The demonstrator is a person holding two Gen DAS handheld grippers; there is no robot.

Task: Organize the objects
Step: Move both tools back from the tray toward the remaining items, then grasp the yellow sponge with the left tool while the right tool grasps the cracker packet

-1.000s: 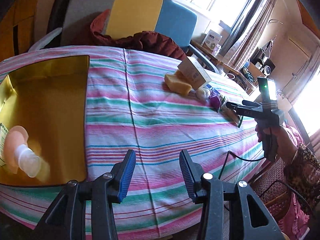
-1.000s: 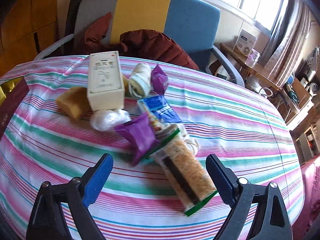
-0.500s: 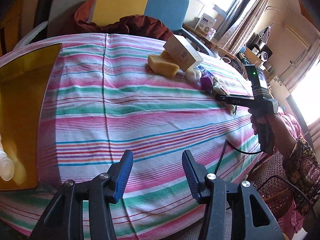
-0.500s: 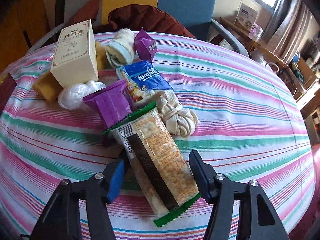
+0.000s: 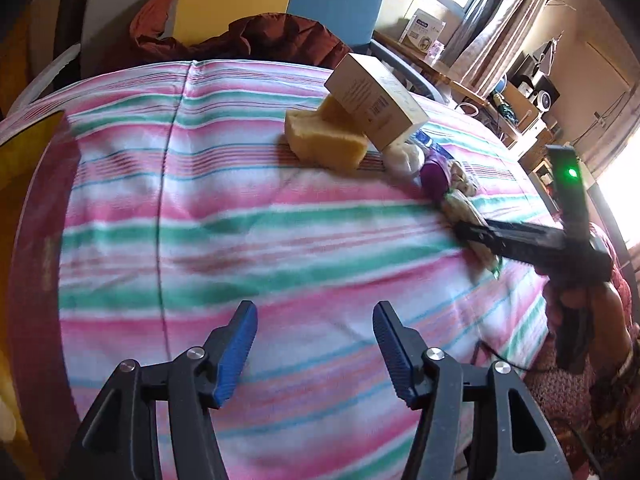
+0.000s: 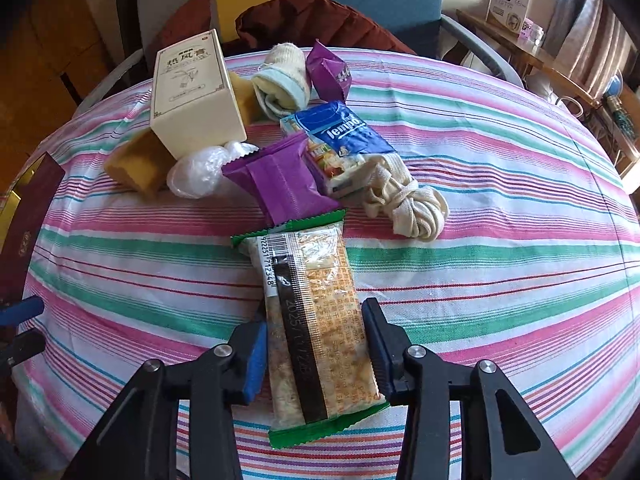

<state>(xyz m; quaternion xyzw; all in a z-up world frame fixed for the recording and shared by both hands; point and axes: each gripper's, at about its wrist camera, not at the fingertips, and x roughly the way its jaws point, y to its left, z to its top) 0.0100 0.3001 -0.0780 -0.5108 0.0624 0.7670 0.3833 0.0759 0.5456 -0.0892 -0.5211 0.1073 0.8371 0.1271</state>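
My right gripper [image 6: 316, 348] is closed around a green-edged cracker packet [image 6: 310, 320] lying on the striped tablecloth [image 6: 500, 280], one pad against each long side. Behind it lie a purple wrapper [image 6: 280, 180], a blue tissue pack [image 6: 340, 128], a knotted cream cloth [image 6: 412, 204], a cream box [image 6: 192, 92], a yellow sponge [image 6: 136, 164], a white plastic ball [image 6: 200, 168] and a rolled towel [image 6: 284, 80]. My left gripper [image 5: 314, 344] is open and empty over bare cloth; its view shows the box [image 5: 376, 100], sponge [image 5: 324, 140] and right gripper [image 5: 476, 236] on the packet.
A gold tray with a dark red rim [image 5: 28, 216] lies at the table's left edge, also seen in the right wrist view [image 6: 24, 208]. A multicoloured chair with a dark red garment [image 6: 316, 20] stands behind the table. Shelves and boxes stand at the right.
My right gripper moved forward and closed onto the cracker packet. My left gripper swung right, so the gold tray slid almost out of its view.
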